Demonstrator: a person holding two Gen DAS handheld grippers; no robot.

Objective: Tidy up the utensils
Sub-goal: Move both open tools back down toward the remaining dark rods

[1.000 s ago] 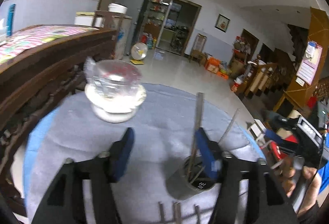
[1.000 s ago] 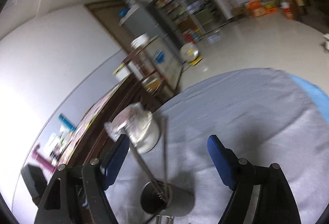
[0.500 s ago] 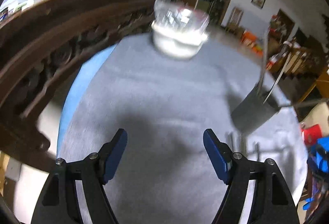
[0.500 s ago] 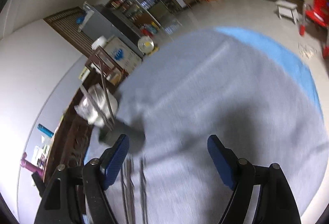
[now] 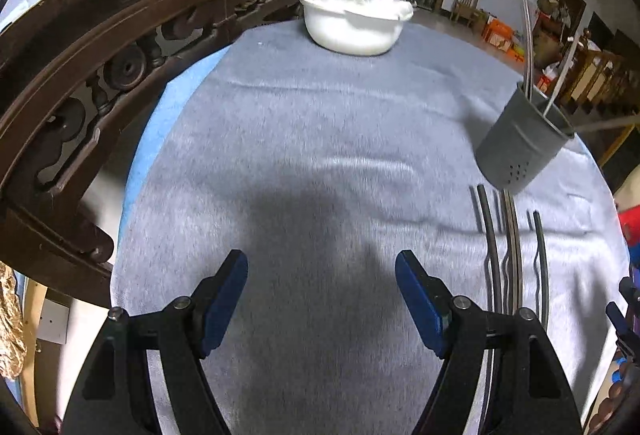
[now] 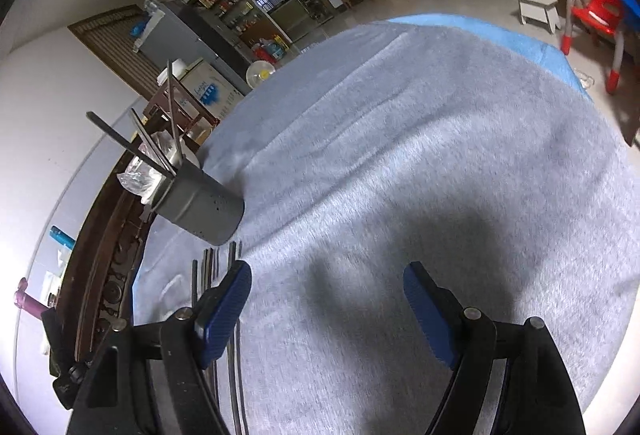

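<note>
where the right view hides it, white bowl uncovered leftward

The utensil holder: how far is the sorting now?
Partly done. The grey utensil holder already has a few utensils standing in it. Nothing is in hand: left gripper and right gripper are open and empty. Several loose utensils lie on the cloth.

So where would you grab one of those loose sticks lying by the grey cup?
Probably mid-shaft on the outermost stick, coming straight down from above. The sticks lie flat and parallel on the cloth, so the gripper should close across its width.
</note>
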